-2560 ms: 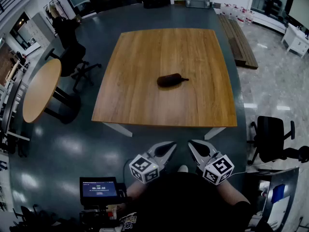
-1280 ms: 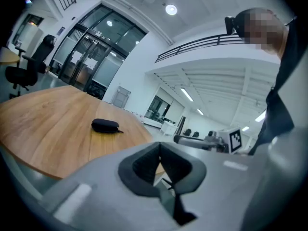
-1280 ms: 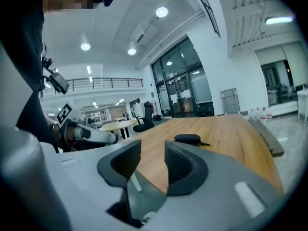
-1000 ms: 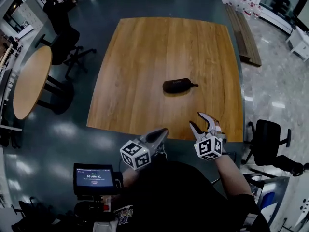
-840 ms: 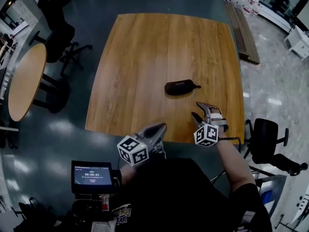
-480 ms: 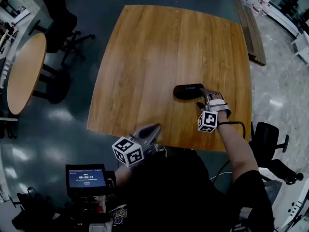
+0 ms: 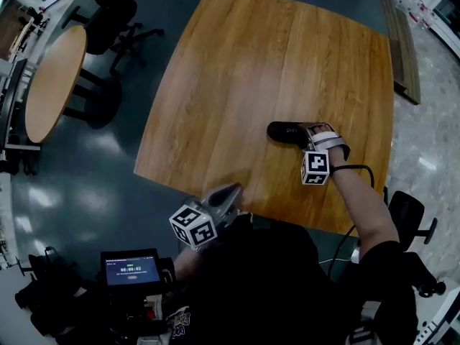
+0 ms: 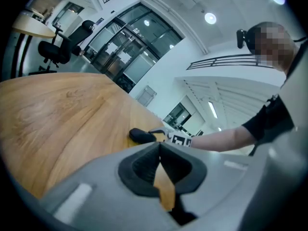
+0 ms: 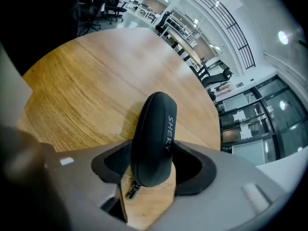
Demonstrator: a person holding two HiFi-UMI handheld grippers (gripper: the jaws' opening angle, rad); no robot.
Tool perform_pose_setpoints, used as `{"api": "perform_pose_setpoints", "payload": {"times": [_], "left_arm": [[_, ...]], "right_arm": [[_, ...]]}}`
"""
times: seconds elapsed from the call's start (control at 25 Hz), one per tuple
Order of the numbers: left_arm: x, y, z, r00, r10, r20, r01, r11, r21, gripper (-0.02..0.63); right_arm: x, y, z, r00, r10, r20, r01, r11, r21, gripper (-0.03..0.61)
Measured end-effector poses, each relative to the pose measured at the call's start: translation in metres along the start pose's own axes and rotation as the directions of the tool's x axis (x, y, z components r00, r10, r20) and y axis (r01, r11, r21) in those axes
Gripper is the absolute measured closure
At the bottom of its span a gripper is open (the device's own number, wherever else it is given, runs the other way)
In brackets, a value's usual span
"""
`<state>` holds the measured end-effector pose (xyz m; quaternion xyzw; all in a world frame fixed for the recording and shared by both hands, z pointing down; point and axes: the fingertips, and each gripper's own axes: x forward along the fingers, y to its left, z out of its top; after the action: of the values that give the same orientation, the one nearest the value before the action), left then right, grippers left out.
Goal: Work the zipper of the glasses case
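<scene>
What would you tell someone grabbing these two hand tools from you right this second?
Left gripper: shut, empty, at the table's near edge, away from the case.
Right gripper: jaws have just been closing round one end of the glasses case and look to press both its sides.
Case: flat on the wooden table, towards its right side; the zipper pull dangles at the gripped end.
Done: reach and grip on the case.
Left: the case looks zipped shut, so take the pull with the free gripper and run the zipper.
</scene>
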<state>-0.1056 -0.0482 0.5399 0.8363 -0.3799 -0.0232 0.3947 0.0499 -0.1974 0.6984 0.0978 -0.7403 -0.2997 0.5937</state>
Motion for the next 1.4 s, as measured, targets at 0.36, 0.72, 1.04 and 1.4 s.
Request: {"api": "perform_pose_setpoints", "payload": {"times": [0.36, 0.72, 1.04, 1.4], "left_arm": [[0.023, -0.021, 0.047, 0.990, -0.105, 0.092, 0.092, 0.987, 0.134, 0.612], [0.039, -0.159, 0.121, 0.712, -0.702, -0.005, 0.669, 0.676, 0.309, 0.427], [0.053, -0.214, 0.127, 0.565, -0.824, 0.042, 0.809, 0.564, 0.167, 0.339], [0.038, -0.238, 0.097, 0.480, -0.862, -0.164, 0.875, 0.458, 0.156, 0.284]], "right_arm": [[-0.107, -0.069, 0.048, 0.796, -0.169, 0.581, -0.441, 0.497, 0.748, 0.333], [-0.306, -0.072, 0.103, -0.038, -0.346, 0.937, -0.960, 0.272, 0.061, 0.330], [-0.324, -0.050, 0.108, 0.004, -0.243, 0.970, -0.943, 0.321, 0.084, 0.330], [-0.331, -0.045, 0.135, -0.031, -0.053, 0.998, -0.940, 0.342, -0.011, 0.337]]}}
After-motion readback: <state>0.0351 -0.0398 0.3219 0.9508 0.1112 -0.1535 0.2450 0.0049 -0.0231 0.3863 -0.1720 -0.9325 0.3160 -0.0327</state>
